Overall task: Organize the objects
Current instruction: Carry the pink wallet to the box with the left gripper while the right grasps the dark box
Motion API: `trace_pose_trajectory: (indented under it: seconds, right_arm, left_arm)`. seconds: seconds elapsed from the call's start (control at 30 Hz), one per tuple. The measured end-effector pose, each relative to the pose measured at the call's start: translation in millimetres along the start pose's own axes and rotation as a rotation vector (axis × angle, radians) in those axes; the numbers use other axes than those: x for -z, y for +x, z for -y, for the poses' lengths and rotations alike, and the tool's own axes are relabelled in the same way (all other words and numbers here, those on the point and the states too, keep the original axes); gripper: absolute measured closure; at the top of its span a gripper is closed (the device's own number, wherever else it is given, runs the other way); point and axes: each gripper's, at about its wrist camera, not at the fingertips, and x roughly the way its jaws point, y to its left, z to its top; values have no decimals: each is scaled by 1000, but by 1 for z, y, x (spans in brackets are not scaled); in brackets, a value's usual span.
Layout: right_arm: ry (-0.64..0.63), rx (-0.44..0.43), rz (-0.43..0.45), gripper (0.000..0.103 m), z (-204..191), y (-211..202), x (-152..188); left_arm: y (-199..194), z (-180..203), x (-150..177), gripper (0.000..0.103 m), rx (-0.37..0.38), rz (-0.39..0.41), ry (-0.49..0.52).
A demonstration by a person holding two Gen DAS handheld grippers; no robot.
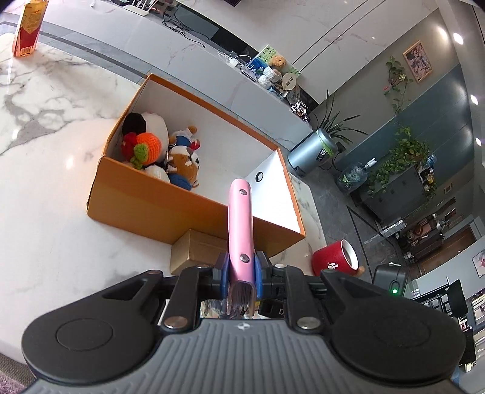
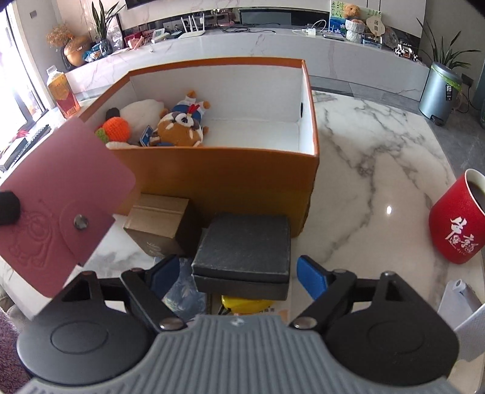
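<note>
An orange box with a white inside stands on the marble table; it also shows in the right wrist view. Plush toys fill its left end. My left gripper is shut on a pink card wallet, seen edge-on and held in the air near the box's front wall. The same wallet shows flat at the left of the right wrist view. My right gripper is open, its blue pads on either side of a black box.
A small brown carton sits against the orange box's front wall. A red mug with dark liquid stands at the right. A yellow item lies under the black box. A drink carton stands far off on the table.
</note>
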Motion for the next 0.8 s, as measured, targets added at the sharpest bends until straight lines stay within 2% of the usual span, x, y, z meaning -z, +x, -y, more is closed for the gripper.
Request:
trace_pose_trajectory:
  seconds: [0.1, 0.2, 0.43, 0.63, 0.8]
  right_arm:
    - [-7, 10, -26, 18, -2, 9, -3]
    - [-14, 18, -44, 24, -2, 15, -4]
    - [-11, 15, -54, 25, -1, 15, -3]
    - [-36, 6, -16, 26, -2, -9, -5]
    - [-44, -39, 33, 26, 1, -50, -14]
  left_arm:
    - [5, -4, -7, 83, 12, -1, -5]
    - [6, -7, -12, 83, 28, 2, -8]
    - [7, -7, -19, 83, 40, 6, -11]
    - [6, -11, -28, 83, 51, 3, -38]
    - [5, -9, -46, 83, 71, 3, -59]
